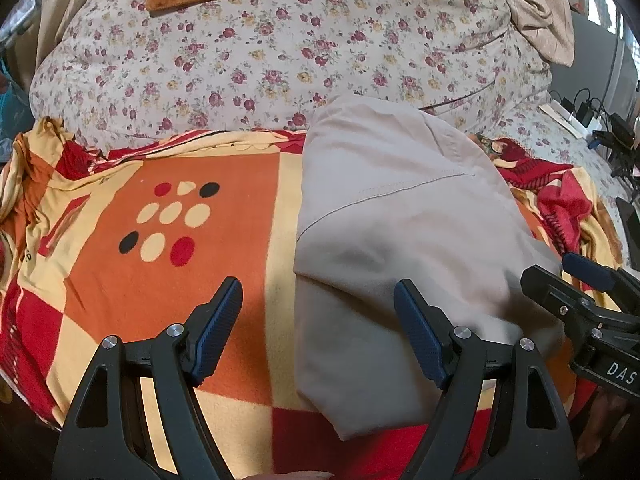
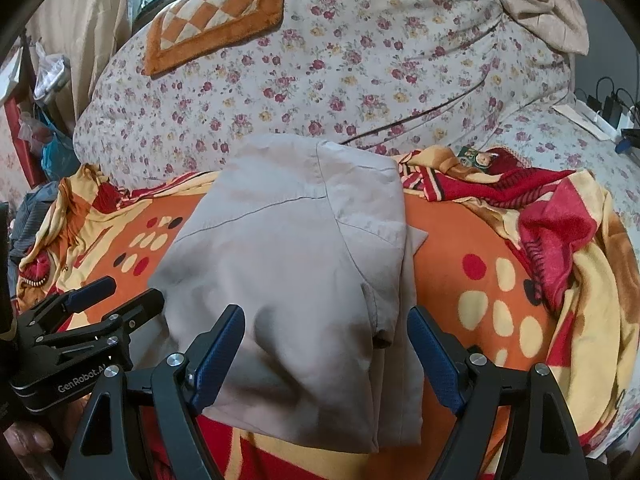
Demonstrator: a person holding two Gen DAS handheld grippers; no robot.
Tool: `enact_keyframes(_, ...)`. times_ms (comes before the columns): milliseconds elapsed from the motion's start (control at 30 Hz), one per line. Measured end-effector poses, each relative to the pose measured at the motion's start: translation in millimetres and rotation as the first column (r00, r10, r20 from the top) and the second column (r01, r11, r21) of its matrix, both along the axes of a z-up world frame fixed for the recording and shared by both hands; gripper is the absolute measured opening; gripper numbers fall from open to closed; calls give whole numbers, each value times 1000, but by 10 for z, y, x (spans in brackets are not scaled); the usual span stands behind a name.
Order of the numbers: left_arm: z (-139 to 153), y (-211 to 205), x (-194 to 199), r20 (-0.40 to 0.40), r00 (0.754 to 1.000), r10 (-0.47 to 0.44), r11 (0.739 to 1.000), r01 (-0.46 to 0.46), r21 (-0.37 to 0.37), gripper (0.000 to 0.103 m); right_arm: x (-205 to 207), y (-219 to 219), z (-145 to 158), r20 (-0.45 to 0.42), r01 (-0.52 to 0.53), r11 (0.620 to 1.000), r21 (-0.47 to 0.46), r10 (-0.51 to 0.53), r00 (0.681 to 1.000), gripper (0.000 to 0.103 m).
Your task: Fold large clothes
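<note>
A beige garment [image 1: 400, 216] lies folded into a neat oblong on an orange, red and cream blanket [image 1: 208, 248] spread over a bed. In the right wrist view the garment [image 2: 288, 280] sits in the middle of the blanket [image 2: 480, 280], its long side running away from the camera, with a sleeve edge and a stitched seam showing on top.

The left gripper [image 1: 318, 332] hangs above the garment's left edge, its 2 blue-padded fingers spread wide with nothing between them: 1 finger over the blanket, the other over the beige cloth. The right gripper [image 2: 326, 356] hangs over the near end of the garment, also spread wide and holding nothing.

Behind the blanket rises a big flowered quilt [image 2: 340, 80], with an orange checked cushion [image 2: 216, 12] lying on it. Chargers and cables [image 1: 600, 120] sit at the far right
</note>
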State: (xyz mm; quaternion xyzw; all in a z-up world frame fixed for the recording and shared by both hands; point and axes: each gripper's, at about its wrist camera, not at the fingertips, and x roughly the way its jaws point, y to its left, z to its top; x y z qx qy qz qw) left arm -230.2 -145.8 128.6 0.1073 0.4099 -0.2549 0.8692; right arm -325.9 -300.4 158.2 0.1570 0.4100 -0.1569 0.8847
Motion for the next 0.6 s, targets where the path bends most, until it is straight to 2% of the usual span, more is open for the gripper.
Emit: enact_keyframes(600,-6,-41,-31,7,1000,11,1000,-11,3,79,40,14,-32,-12,-8,1000,0,8,1000,81)
